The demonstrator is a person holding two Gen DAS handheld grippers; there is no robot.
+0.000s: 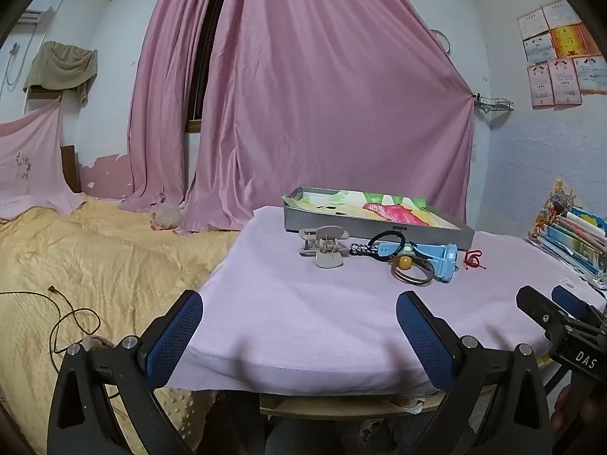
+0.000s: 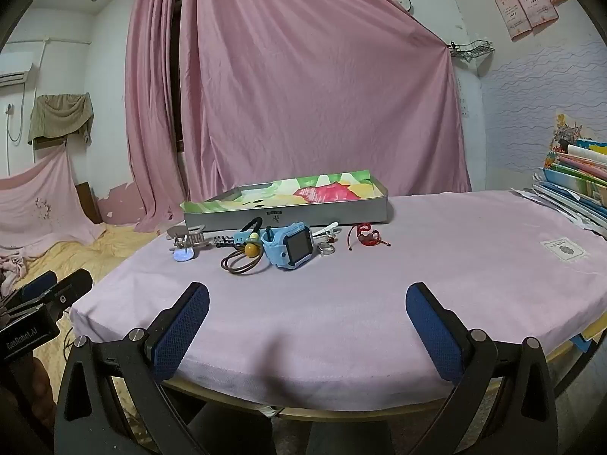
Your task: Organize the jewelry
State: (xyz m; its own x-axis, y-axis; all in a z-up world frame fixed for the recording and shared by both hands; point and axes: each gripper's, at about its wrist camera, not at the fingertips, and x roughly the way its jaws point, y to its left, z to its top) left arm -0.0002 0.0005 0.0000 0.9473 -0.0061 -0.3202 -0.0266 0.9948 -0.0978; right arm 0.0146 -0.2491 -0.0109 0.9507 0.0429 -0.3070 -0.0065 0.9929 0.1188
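1. The left gripper [image 1: 299, 311] hung at the near table edge, its jaws spread wide and empty, with blue mesh-textured pads [image 1: 176, 337] on black arms.
2. The right gripper [image 2: 307, 303] hovered likewise, jaws apart, holding nothing.
3. Beneath both lay a soft pink cloth [image 2: 417, 258] draped over a round-edged table.
4. Farther back on the cloth, the jewelry sat in a loose row: a beige plastic claw clip [image 1: 323, 245], a brown looped hair tie with an amber bead [image 2: 246, 256], a chunky blue watch [image 2: 290, 249] and a thin red cord bracelet [image 2: 366, 238].
5. Just behind the row stood a shallow rectangular metal tray [image 2: 288, 217], lined with bright patterned paper.
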